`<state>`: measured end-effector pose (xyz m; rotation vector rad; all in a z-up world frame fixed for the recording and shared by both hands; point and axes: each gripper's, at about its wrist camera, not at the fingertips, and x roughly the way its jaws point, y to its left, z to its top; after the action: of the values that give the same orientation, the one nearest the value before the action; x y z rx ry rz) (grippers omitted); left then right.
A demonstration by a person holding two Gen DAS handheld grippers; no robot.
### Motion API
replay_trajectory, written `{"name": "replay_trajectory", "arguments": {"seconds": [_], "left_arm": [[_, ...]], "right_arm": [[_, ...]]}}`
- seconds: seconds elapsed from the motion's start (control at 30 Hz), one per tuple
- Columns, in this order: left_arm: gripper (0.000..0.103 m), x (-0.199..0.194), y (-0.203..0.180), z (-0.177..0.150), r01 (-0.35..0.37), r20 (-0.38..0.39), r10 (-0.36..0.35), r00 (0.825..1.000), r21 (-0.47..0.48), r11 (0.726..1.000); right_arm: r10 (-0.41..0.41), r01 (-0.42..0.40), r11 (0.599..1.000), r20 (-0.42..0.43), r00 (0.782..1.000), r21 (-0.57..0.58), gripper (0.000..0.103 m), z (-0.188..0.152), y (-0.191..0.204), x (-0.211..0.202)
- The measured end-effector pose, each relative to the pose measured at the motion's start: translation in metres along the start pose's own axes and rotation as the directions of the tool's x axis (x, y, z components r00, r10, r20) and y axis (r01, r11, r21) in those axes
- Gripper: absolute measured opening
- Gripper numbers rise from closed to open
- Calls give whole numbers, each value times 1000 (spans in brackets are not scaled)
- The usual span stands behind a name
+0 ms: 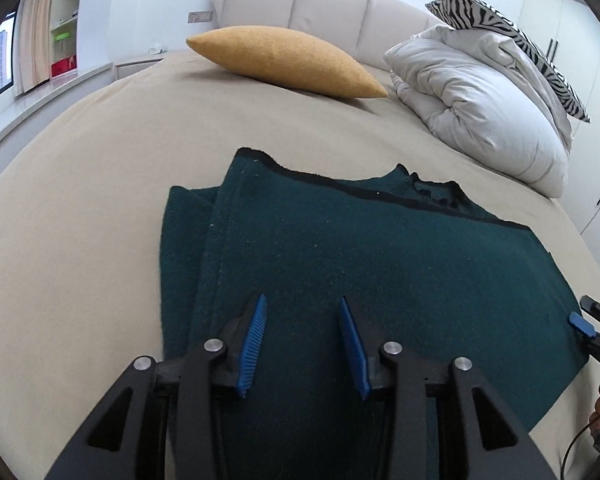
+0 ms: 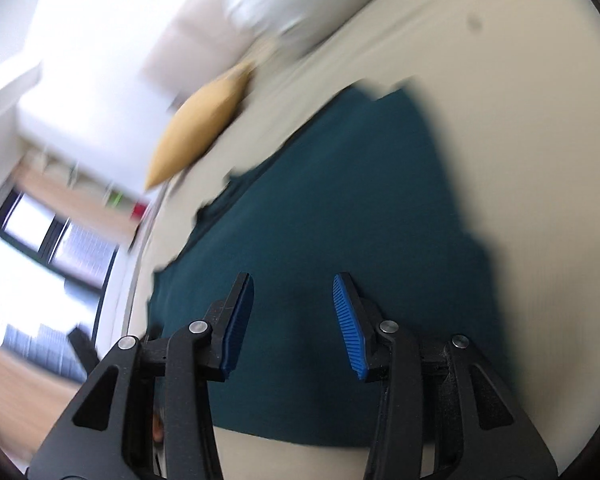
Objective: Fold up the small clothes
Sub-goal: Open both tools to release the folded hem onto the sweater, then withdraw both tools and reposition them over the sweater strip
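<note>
With both jaws spread and nothing between them, the left hand-held gripper (image 1: pixel 303 344) and right hand-held gripper (image 2: pixel 293 322) hover over the dark green knitted garment (image 1: pixel 340 264), lying partly folded on the beige-sheeted bed (image 1: pixel 80 208). Judging by this, each should pinch 1 near corner cleanly. Beyond lie a mustard-yellow cushion (image 1: pixel 288 60) and a crumpled white duvet (image 1: pixel 476 108).

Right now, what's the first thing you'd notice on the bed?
The big dark green sweater spread flat in the middle of the bed, with the open left claw above its near edge. Behind it, a yellow pillow lies by the headboard, beside a bundled white quilt.
</note>
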<state>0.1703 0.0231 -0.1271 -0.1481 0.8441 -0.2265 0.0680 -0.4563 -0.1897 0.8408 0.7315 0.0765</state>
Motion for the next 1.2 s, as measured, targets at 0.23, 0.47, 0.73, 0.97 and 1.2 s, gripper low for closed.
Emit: {"name": "replay_trajectory", "arguments": {"seconds": [0.23, 0.47, 0.73, 0.97, 1.2], "left_arm": [[52, -5, -5, -8, -2, 1, 2, 1000, 9, 1000], [32, -11, 28, -10, 68, 0, -68, 998, -69, 995], [63, -67, 50, -28, 58, 68, -46, 997, -185, 981], [75, -76, 98, -38, 82, 50, -69, 996, -354, 931], [74, -37, 108, -27, 257, -14, -293, 956, -441, 860]], "right_arm": [[55, -63, 986, -51, 997, -154, 51, -30, 33, -20], [6, -6, 1000, -2, 1000, 8, 33, -34, -20, -35], [-147, 152, 988, 160, 976, -15, 57, -42, -7, -121], [27, -27, 979, 2, 1000, -201, 67, -63, 85, -93], [156, -188, 960, -159, 975, -209, 67, -75, 147, -27]]}}
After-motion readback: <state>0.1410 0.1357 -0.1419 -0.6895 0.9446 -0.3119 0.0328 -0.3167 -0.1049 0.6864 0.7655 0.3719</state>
